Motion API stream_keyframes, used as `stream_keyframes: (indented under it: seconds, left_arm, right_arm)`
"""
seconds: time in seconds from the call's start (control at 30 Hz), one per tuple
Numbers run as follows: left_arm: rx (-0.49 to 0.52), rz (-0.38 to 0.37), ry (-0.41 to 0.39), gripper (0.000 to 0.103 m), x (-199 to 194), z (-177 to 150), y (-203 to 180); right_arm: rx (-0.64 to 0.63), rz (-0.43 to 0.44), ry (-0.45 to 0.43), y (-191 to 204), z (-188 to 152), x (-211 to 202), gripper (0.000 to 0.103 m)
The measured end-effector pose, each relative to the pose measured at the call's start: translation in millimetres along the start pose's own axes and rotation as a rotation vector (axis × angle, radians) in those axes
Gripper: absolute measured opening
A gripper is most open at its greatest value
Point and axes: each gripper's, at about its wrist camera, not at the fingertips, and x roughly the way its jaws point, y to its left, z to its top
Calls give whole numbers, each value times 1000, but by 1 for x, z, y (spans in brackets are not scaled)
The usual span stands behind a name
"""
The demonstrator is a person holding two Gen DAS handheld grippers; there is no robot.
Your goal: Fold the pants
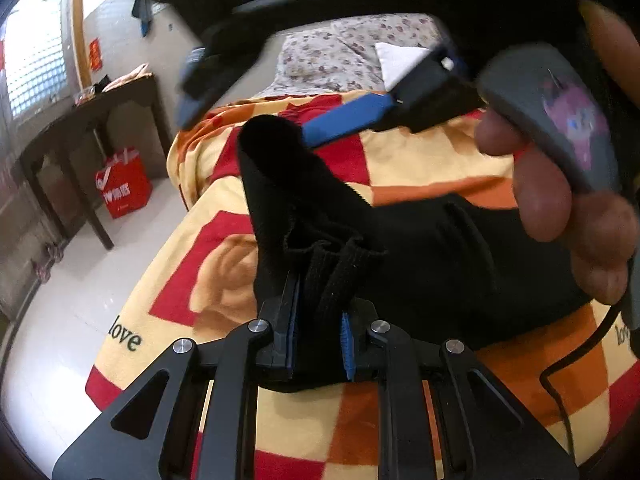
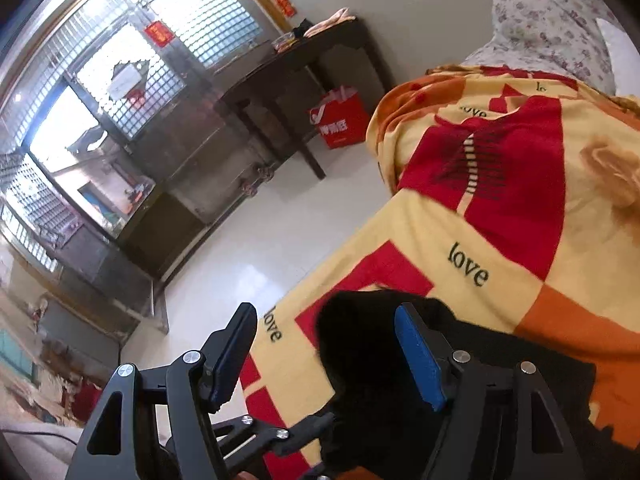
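Black pants lie bunched on a bed blanket of red, yellow and orange squares. My left gripper is shut on a bunched edge of the pants and lifts it off the blanket. My right gripper shows blurred in the left wrist view, open, above the raised end of the cloth, with the person's hand on its handle. In the right wrist view my right gripper is open, its blue pads either side of a black fold of the pants, not closed on it.
The blanket covers the bed, with floral pillows at its head. A dark wooden table and a red bag stand on the white tiled floor to the left. Barred windows line the wall.
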Motion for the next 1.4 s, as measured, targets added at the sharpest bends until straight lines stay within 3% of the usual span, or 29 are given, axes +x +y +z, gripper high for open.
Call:
stream_keyframes:
  seconds: [0.13,0.17,0.2,0.3,0.37,0.5,0.63,0.8,0.87,0.93,0.97,1.0,1.13,1.17,1.2,1.23,1.27,1.4]
  left_arm:
    - [5,4,-7,16,-4,-4,4]
    - [3,3,-6,16,-5,-4,6]
    - [3,3,-5,16,-4,-3,6]
    - [6,-10,4,16,-4,-1,0]
    - [0,-49,1,16,-9,6,-1]
    - [-24,-221,-11,16,-23,33,-5]
    - [11,-407,-19,16,-35,56,-38]
    - [51,-574,109,16,-22,56,-66]
    - [65,-591,150,16,-16,50,-64]
    - [68,-560,158,16,-15,48,-58]
    - [70,-523,147,16,-16,48,-55]
    - [71,-495,139,16,-14,51,-53]
    - [62,-420,128,16,-8,55,-34]
    - [56,-406,125,16,-4,55,-27]
    - [52,-400,124,16,-1,52,-21]
    - [46,-394,125,16,1,52,-17]
    - [43,-387,131,18,6,52,-15]
    - [9,-355,166,19,27,46,-9]
  right_arm:
    - [-14,-97,83,-7,-11,21,69]
    - [-25,-116,84,-10,-14,25,58]
    - [-37,-125,83,-13,-18,28,37]
    - [-15,-85,42,-25,-26,25,19]
    - [-34,-103,3,-24,-29,11,17]
    - [-47,-139,-88,-27,-32,-40,15]
    - [-5,-209,-172,-46,-52,-101,14]
    - [116,-306,-188,-92,-96,-144,13]
    - [172,-379,-181,-117,-117,-153,12]
    - [207,-479,-163,-137,-128,-153,8]
    - [230,-526,-146,-149,-135,-151,8]
    - [264,-500,-151,-159,-140,-151,8]
    - [338,-309,-276,-162,-149,-170,13]
    - [337,-276,-289,-157,-150,-173,27]
    - [339,-250,-299,-152,-152,-173,51]
    - [341,-216,-304,-147,-153,-171,58]
    - [333,-189,-286,-141,-153,-166,58]
    - [318,-283,-217,-135,-150,-137,58]
